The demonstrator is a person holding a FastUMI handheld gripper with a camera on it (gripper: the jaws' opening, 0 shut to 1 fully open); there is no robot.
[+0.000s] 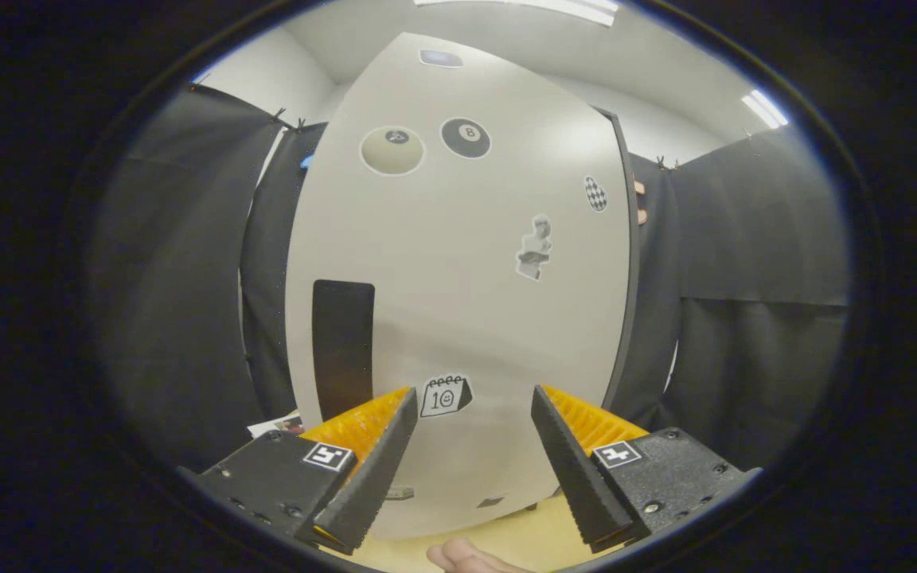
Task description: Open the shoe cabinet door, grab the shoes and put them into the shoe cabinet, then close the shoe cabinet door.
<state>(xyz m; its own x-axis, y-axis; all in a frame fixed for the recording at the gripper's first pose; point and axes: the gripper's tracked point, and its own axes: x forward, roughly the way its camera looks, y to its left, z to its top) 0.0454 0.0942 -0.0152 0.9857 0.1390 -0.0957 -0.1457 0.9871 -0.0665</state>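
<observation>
Ahead, shoe cabinet door [458, 263]; gripper [473, 398] jaws wide apart, empty.

My gripper [473, 398], fingers spread with nothing between them, faces the pale shoe cabinet door [458, 302]. A dark vertical handle [342, 346] lies beyond my left finger. Stickers on the door include an eight-ball [466, 138] and a calendar [446, 395]. Dark cloth [753, 318] hangs behind.

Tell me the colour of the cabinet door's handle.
Black: the handle is a dark vertical strip on the pale door, clearest in the gripper view, beyond the open gripper.
</observation>
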